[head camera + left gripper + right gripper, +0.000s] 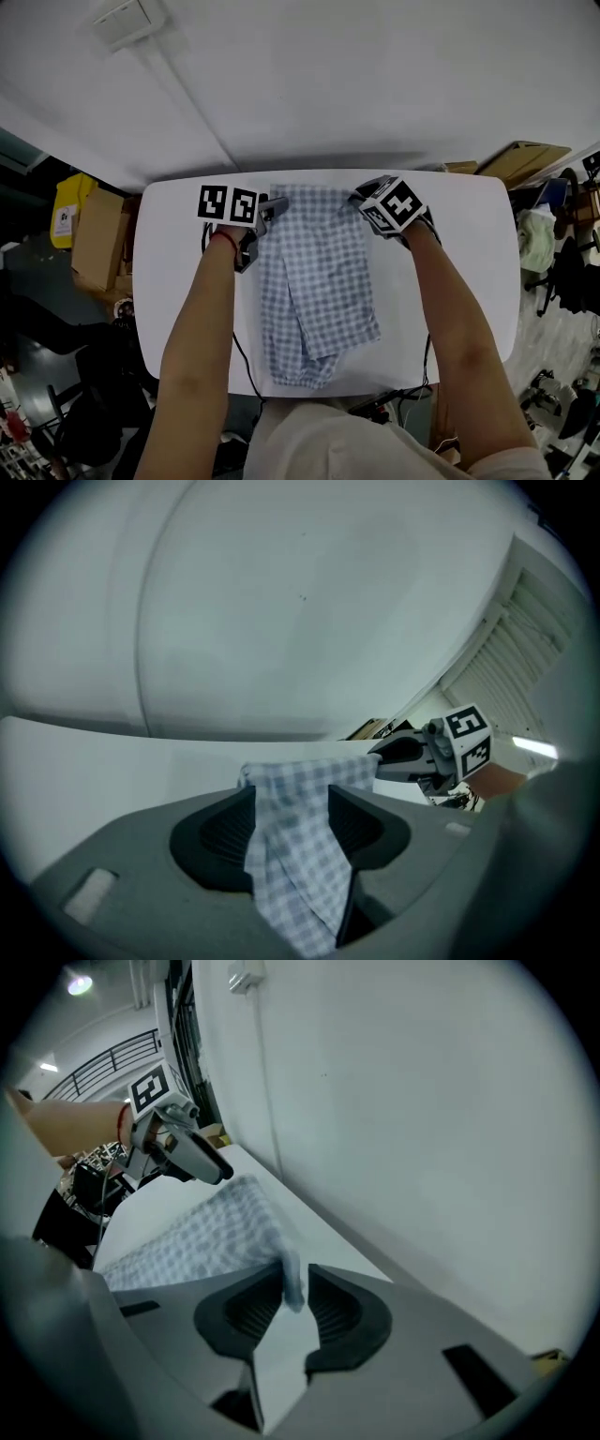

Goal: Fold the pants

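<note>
Blue-and-white checked pants lie folded lengthwise on the white table, their far edge near the wall. My left gripper is at the far left corner of the cloth. In the left gripper view its jaws stand apart and the cloth hangs loosely between them. My right gripper is at the far right corner. In the right gripper view a small tip of the cloth sits between its jaws, which are narrowly parted. Each gripper view shows the other gripper across the cloth.
A white wall rises just behind the table's far edge. Cardboard boxes and a yellow container stand on the floor to the left. Flat cardboard and clutter lie to the right. A cable hangs off the table's near edge.
</note>
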### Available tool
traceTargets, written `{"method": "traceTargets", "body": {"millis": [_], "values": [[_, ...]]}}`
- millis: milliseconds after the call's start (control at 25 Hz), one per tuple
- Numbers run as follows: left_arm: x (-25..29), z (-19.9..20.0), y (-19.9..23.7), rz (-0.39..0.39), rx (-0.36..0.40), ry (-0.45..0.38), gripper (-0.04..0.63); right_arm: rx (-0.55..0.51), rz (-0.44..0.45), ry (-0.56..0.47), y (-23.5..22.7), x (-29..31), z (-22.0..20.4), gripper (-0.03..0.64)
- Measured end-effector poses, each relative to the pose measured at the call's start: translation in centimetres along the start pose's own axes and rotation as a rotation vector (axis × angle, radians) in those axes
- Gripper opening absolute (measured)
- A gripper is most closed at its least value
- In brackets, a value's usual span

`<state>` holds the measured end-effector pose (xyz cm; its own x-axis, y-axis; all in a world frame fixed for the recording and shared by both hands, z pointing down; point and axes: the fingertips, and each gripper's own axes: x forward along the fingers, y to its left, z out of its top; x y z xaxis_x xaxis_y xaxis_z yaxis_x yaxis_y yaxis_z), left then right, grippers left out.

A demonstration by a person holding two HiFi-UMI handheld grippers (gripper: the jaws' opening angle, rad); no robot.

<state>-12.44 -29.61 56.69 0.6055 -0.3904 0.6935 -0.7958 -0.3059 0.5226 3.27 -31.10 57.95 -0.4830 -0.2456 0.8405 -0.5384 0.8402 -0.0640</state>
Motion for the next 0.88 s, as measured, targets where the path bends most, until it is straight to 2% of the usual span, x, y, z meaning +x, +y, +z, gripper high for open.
{"method": "traceTargets", "body": {"millis": [40, 160, 280, 400, 560, 720, 880], "values": [[0.2, 0.0, 0.5, 0.013, -0.005, 0.005, 0.236, 0.01, -0.016, -0.007, -0.5, 0.2, 0.1, 0.11], [0.2, 0.2, 1.7, 0.035, -0.037, -0.014, 0.246, 0.028, -0.039, -0.027, -1.4, 0.1, 0.0, 0.133], [-1.1, 0.5, 2.0, 0.038, -0.036, -0.06, 0.255, 0.002, -0.054, -0.068, -1.2, -1.0, 0.6, 0.133], [-2.8, -0.7, -0.2, -0.002, 0.033, -0.086, 0.255, -0.092, -0.031, -0.148, 1.6, -3.5, 1.0, 0.087], [-4.6, -6.0, -5.3, -0.048, 0.215, -0.029, 0.25, -0.293, 0.08, -0.185, 9.1, -6.1, -1.9, 0.071], [-5.8, -13.7, -11.0, -0.079, 0.464, 0.078, 0.247, -0.395, 0.173, -0.121, 16.7, -7.1, -7.9, 0.131], [-6.7, -21.8, -16.9, -0.132, 0.728, 0.202, 0.245, -0.511, 0.209, -0.025, 22.3, -7.7, -14.3, 0.161]]}}
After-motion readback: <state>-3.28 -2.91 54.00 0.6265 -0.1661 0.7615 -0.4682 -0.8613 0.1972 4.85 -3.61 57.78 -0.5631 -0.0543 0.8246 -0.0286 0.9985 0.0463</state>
